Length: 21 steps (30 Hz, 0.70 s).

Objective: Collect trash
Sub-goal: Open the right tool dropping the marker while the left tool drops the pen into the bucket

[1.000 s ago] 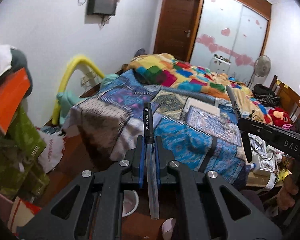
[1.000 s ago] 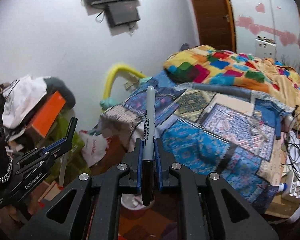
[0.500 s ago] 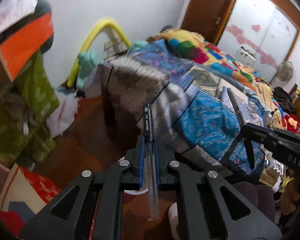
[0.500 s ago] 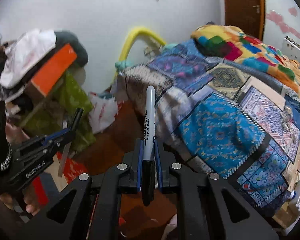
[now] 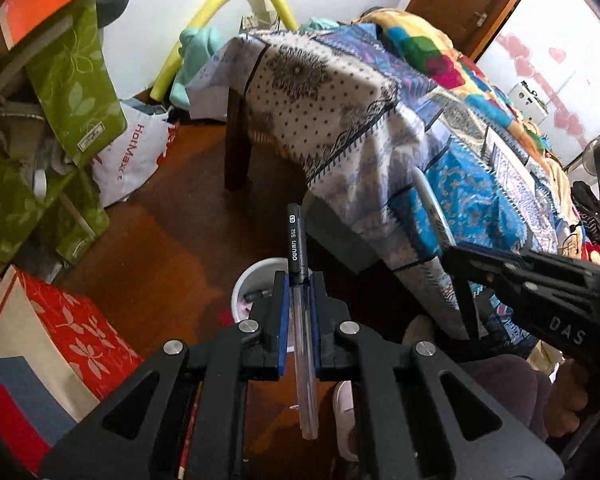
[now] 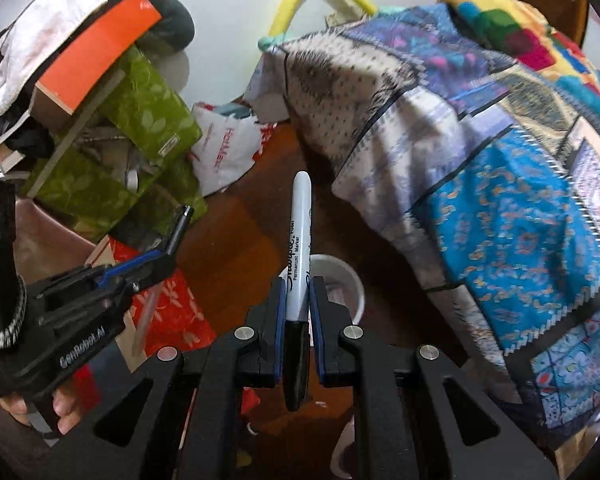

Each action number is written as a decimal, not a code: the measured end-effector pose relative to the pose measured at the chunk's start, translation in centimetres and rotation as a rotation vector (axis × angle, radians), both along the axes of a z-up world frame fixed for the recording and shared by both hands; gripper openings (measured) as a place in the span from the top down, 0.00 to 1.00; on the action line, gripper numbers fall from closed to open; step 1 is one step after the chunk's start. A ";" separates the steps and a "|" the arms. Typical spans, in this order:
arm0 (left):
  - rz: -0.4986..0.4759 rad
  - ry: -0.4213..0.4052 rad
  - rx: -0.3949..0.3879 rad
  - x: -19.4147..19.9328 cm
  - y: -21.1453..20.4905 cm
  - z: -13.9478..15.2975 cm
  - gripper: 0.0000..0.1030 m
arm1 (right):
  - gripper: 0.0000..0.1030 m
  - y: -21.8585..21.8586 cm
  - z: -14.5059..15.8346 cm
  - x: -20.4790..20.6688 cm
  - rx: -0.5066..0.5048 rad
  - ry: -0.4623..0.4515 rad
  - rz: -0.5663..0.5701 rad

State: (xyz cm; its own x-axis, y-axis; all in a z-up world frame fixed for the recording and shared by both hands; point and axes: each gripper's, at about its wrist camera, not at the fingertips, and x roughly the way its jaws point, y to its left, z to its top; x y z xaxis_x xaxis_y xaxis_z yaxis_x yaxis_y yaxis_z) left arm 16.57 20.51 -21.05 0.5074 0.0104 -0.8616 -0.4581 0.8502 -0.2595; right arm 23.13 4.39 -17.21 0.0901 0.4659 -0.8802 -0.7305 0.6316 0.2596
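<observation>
You carry two pens toward the white bin (image 5: pixel 256 286) on the floor.
Left tongs (image 5: pixel 299 312) clamp a clear pen (image 5: pixel 302 320); right tongs (image 6: pixel 297 316) clamp a marker (image 6: pixel 298 264). Bin sits at twelve o'clock below; next, I judge, hover over it and release.

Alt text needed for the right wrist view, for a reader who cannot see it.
The right gripper is shut on a Sharpie marker, above a white bin on the wooden floor. The left gripper holds a pen at left, and a patchwork bedspread fills the right.

Bright daylight from frosted window (image 5: pixel 540 68), strong fisheye warp w/ dark corners, bedspread (image 6: pixel 440 92) motion-blurred
</observation>
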 end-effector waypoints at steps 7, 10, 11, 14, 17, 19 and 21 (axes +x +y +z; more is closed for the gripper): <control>-0.006 0.024 -0.018 0.9 0.2 -1.0 0.92 | 0.84 2.5 -1.0 0.6 0.010 0.008 0.056; -0.017 0.025 -0.019 1.5 0.1 -1.1 0.92 | 0.64 2.9 -1.7 1.3 -0.007 0.048 0.049; -0.020 0.025 -0.019 1.7 0.1 -1.1 0.92 | 0.59 2.8 -1.8 1.4 -0.009 0.047 0.042; -0.039 0.025 -0.028 2.4 -0.2 -1.2 0.92 | 0.59 2.4 -1.6 1.7 -0.016 0.022 0.023; -0.060 0.026 -0.028 3.2 -0.5 -1.1 0.92 | 0.59 1.4 -1.0 1.9 -0.018 -0.007 -0.002; -0.075 0.039 -0.008 3.9 -0.9 -1.0 0.89 | 0.59 0.8 -0.6 2.1 -0.020 -0.020 -0.015; -0.084 0.055 0.017 4.4 -1.4 -1.0 0.80 | 0.59 0.3 -0.3 2.3 -0.018 -0.025 -0.024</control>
